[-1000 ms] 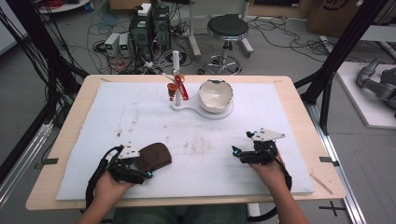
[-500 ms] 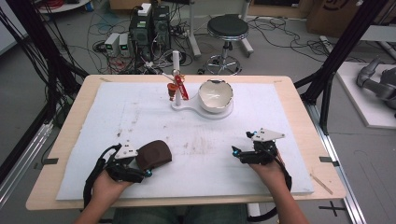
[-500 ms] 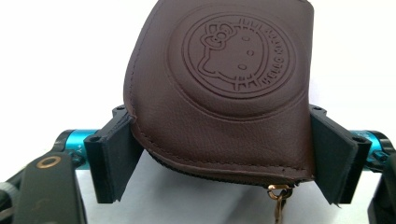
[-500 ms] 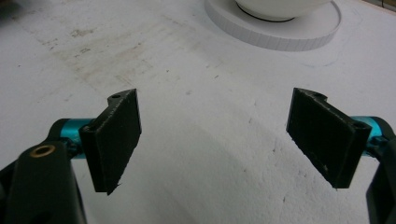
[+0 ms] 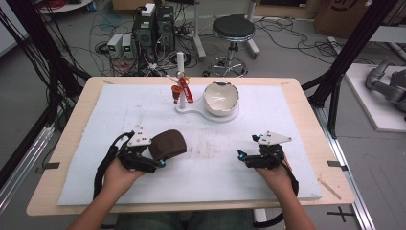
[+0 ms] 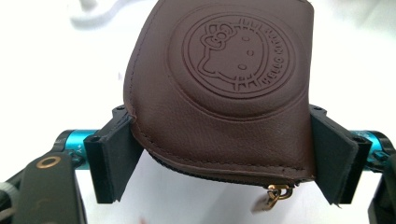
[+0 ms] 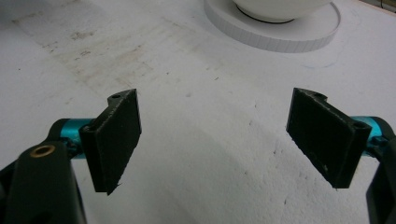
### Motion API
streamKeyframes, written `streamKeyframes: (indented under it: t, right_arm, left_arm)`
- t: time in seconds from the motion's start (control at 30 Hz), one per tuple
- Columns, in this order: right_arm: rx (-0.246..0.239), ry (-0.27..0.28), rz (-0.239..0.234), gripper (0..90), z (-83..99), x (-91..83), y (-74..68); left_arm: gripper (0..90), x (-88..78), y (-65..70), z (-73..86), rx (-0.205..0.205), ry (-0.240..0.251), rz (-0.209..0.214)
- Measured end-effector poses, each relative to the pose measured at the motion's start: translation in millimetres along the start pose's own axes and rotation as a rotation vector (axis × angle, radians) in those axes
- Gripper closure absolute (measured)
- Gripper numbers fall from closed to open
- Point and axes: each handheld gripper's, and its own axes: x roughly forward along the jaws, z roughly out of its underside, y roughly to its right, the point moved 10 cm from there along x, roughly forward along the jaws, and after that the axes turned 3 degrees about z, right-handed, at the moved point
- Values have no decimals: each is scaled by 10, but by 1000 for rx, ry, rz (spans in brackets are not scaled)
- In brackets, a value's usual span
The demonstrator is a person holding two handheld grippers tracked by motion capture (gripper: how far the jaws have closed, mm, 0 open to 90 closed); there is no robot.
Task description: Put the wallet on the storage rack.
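A brown leather pouch with an embossed cartoon-cat logo and a zip pull is clamped between the pads of my left gripper, raised a little off the white foam mat. In the left gripper view the pouch spans the whole gap of that gripper, and both black pads press its sides. My right gripper rests low at the front right of the mat. In its own view the right gripper stands open, with bare foam between its jaws.
A white bowl sits on a white flat base at the back middle, beside a white post carrying a small red item. The base's round edge lies ahead of the right gripper. A wooden table rim frames the mat.
My left hand has risen and moved forward with the pouch, which now tilts up off the mat. The right hand has stayed where it was.
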Motion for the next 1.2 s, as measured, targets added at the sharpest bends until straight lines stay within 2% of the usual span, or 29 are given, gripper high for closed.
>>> streamKeyframes:
  t: [0.07,0.13,0.37,0.57,0.97,1.2]
  right_arm:
    - [0,1,2,179,-1,-1,5]
    - [4,3,2,179,-4,3,3]
    - [3,2,-2,179,-4,13,3]
    - [-1,4,-2,179,-6,12,2]
    - [2,1,-3,179,-3,11,7]
    - [-2,0,0,179,-1,22,15]
  left_arm:
    - [195,43,-20,-180,23,5,1]
    - [195,89,-27,-303,29,-2,19]
    - [195,261,-103,-742,54,19,8]
    - [195,386,-132,-933,62,22,2]
    - [195,618,-227,-1286,99,-20,-30]
    - [194,761,-242,-1472,109,-39,-31]
